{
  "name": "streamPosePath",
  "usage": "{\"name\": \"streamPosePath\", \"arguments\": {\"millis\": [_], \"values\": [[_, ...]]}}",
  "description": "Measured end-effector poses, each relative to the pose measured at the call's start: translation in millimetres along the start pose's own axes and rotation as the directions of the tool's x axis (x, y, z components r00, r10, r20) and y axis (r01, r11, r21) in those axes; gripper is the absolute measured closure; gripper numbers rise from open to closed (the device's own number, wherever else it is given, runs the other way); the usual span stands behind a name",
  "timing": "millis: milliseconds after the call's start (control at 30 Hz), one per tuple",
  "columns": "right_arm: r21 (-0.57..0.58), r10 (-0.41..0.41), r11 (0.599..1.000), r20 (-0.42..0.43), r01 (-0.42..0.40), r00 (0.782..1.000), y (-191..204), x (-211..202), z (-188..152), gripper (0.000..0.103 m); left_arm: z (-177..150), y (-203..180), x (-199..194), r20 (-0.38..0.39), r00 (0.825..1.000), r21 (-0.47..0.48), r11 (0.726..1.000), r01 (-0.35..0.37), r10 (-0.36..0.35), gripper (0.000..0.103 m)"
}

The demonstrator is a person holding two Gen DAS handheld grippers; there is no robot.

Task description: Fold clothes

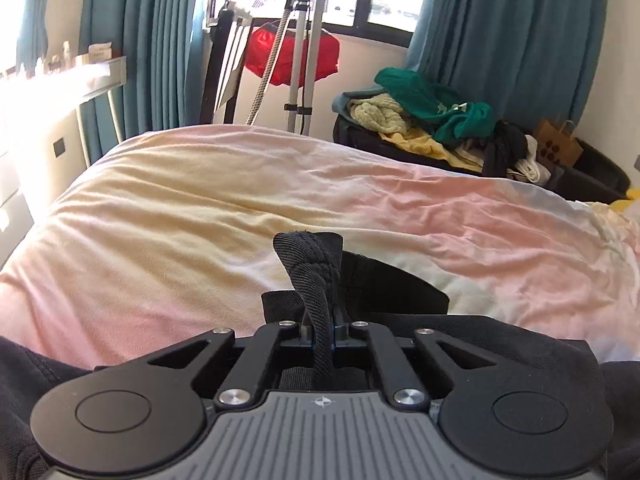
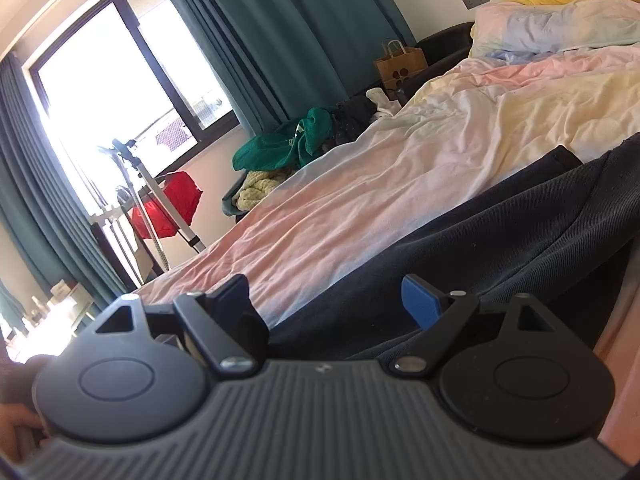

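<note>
Left hand-held gripper [image 1: 320, 330] pinched shut on a bunched fold of a dark garment [image 1: 312, 264], lifted just above a bed [image 1: 160, 208] with pink and cream bedding. Right hand-held gripper [image 2: 332, 300] spread wide and empty, hovering over the same dark garment [image 2: 500, 240] spread flat on the bed. Likely risks: thick fold slipping from the narrow pinch, or bedding dragged along if caught beneath. Left view alone shows the grip itself; right view alone shows a pillow [image 2: 560, 28] at the head of the bed. Heaped clothes pile [image 1: 432, 116] beyond, untouched.
</note>
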State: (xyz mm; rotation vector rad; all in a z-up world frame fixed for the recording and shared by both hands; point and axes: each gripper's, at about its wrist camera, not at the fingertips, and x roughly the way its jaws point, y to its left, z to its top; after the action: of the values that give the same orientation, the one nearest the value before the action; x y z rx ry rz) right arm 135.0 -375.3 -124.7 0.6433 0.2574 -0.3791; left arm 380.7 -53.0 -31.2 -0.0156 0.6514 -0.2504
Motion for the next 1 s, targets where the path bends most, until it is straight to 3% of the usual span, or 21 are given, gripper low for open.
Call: {"name": "streamPosePath", "arguments": {"millis": [167, 233, 300, 433, 500, 567, 667, 767, 900, 1000], "values": [[0.01, -0.023, 1.0, 0.01, 0.023, 1.0, -3, -6, 1, 0.017, 47, -42, -33, 0.097, 0.989, 0.07, 0.992, 0.103, -0.11, 0.099], [0.018, -0.033, 0.999, 0.016, 0.032, 0.999, -5, -8, 3, 0.017, 77, -68, -50, 0.155, 0.976, 0.127, 0.983, 0.132, -0.151, 0.099], [0.022, -0.041, 0.999, 0.025, 0.041, 0.999, -6, -10, 4, 0.017, 107, -99, -66, 0.221, 0.951, 0.195, 0.965, 0.174, -0.216, 0.099], [0.05, -0.061, 0.997, 0.043, 0.059, 0.997, -11, -12, 6, 0.017, 151, -159, -78, 0.311, 0.883, 0.31, 0.916, 0.256, -0.352, 0.099], [0.064, -0.068, 0.996, 0.044, 0.065, 0.997, -15, -12, 7, 0.017, 167, -198, -69, 0.318, 0.863, 0.336, 0.898, 0.286, -0.393, 0.098], [0.074, -0.076, 0.995, 0.039, 0.073, 0.996, -18, -11, 7, 0.017, 172, -236, -56, 0.324, 0.855, 0.371, 0.886, 0.279, -0.405, 0.098], [0.093, -0.083, 0.993, 0.044, 0.079, 0.996, -22, -10, 8, 0.017, 162, -285, -27, 0.343, 0.863, 0.383, 0.894, 0.232, -0.371, 0.097], [0.1, -0.096, 0.991, 0.061, 0.09, 0.993, -26, -9, 8, 0.017, 138, -320, 11, 0.322, 0.883, 0.395, 0.896, 0.202, -0.341, 0.096], [0.092, -0.092, 0.992, 0.091, 0.084, 0.992, -27, -9, 7, 0.017, 94, -336, 73, 0.238, 0.929, 0.387, 0.905, 0.178, -0.284, 0.094], [0.08, -0.093, 0.993, 0.094, 0.086, 0.991, -27, -5, 5, 0.017, 74, -332, 102, 0.174, 0.949, 0.384, 0.905, 0.18, -0.263, 0.079]]}}
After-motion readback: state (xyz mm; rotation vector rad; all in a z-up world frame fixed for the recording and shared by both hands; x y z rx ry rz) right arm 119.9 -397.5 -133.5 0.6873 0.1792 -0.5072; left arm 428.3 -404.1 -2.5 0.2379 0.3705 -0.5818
